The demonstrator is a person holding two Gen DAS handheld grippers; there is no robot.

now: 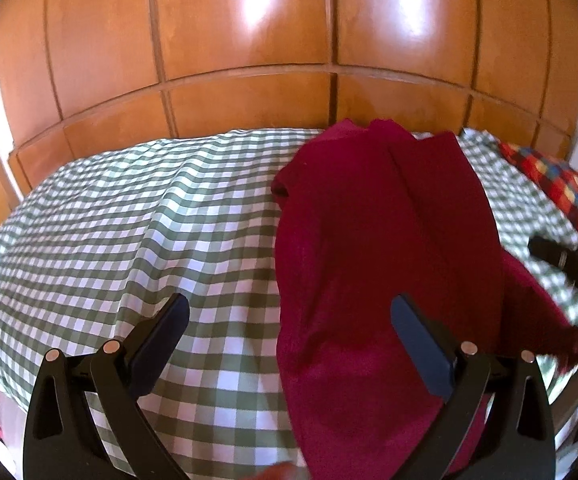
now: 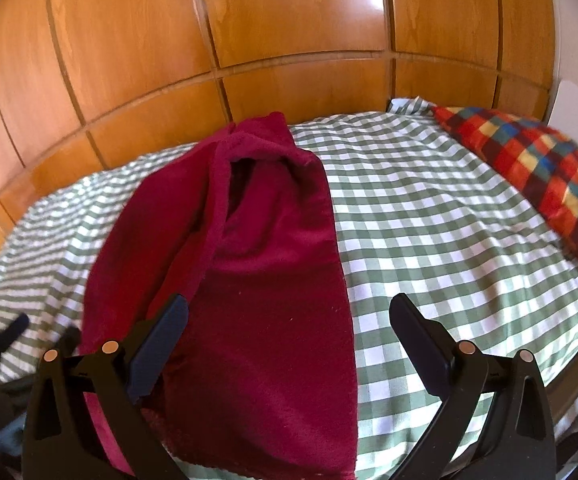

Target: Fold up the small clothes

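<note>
You had a dark red garment lying lengthwise on the green-and-white checked bedspread, folded into a long narrow strip that ran from the near edge of the bed toward the wooden wardrobe panels behind it. One long side was turned over onto the rest, and a fold stood open as a pocket near the far end. A multicoloured checked pillow lay at the right end of the bed, well apart from the garment. Bright patches of light shone on the glossy panels.

Your left gripper hovered above the near part of the bed with its fingers spread wide and nothing between them; its right finger showed over the garment and its left one over bare bedspread. Your right gripper was likewise wide apart and empty, its left finger over the red cloth. In the left view, the right gripper showed blurred at the frame's right edge
</note>
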